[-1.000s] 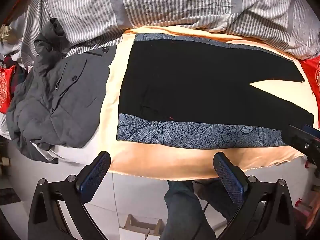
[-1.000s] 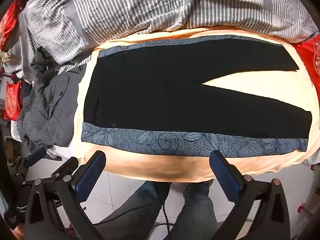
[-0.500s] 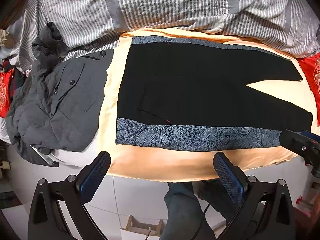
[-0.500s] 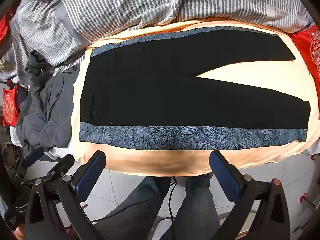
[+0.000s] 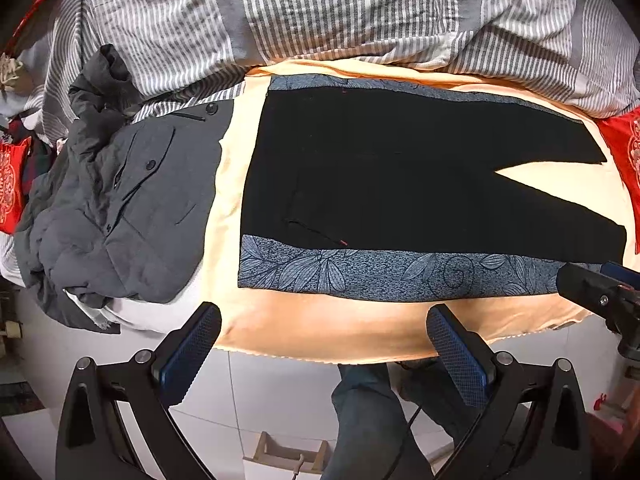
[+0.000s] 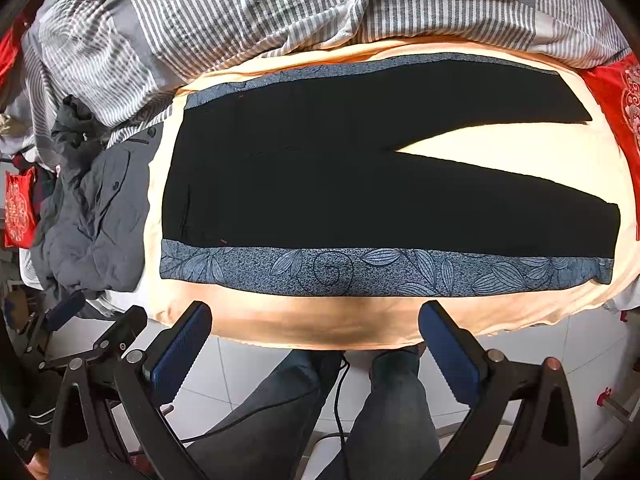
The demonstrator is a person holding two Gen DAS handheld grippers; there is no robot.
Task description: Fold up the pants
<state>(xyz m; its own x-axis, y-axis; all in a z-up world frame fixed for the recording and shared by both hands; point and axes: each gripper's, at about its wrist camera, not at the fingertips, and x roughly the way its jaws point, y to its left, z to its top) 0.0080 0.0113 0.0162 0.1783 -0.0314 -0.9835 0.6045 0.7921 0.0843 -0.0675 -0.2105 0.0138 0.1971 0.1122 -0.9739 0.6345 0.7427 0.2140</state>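
Black pants (image 5: 392, 184) with blue leaf-patterned side bands lie flat on a peach sheet, waist to the left, two legs spread to the right. They also show in the right wrist view (image 6: 360, 184). My left gripper (image 5: 324, 344) is open and empty, held off the bed's near edge below the waist end. My right gripper (image 6: 316, 344) is open and empty, off the near edge below the middle of the near leg. Part of the right gripper shows in the left wrist view (image 5: 600, 296).
A crumpled grey jacket (image 5: 112, 208) lies left of the pants. A striped grey duvet (image 5: 320, 12) is bunched along the far side. A red cushion (image 6: 616, 92) sits at the right. The peach sheet (image 6: 500, 152) shows between the legs. The person's legs (image 6: 380, 420) stand below on tiled floor.
Both grippers have backed slightly off and shifted; the pants sit a little higher in both views. The pants themselves have not moved.
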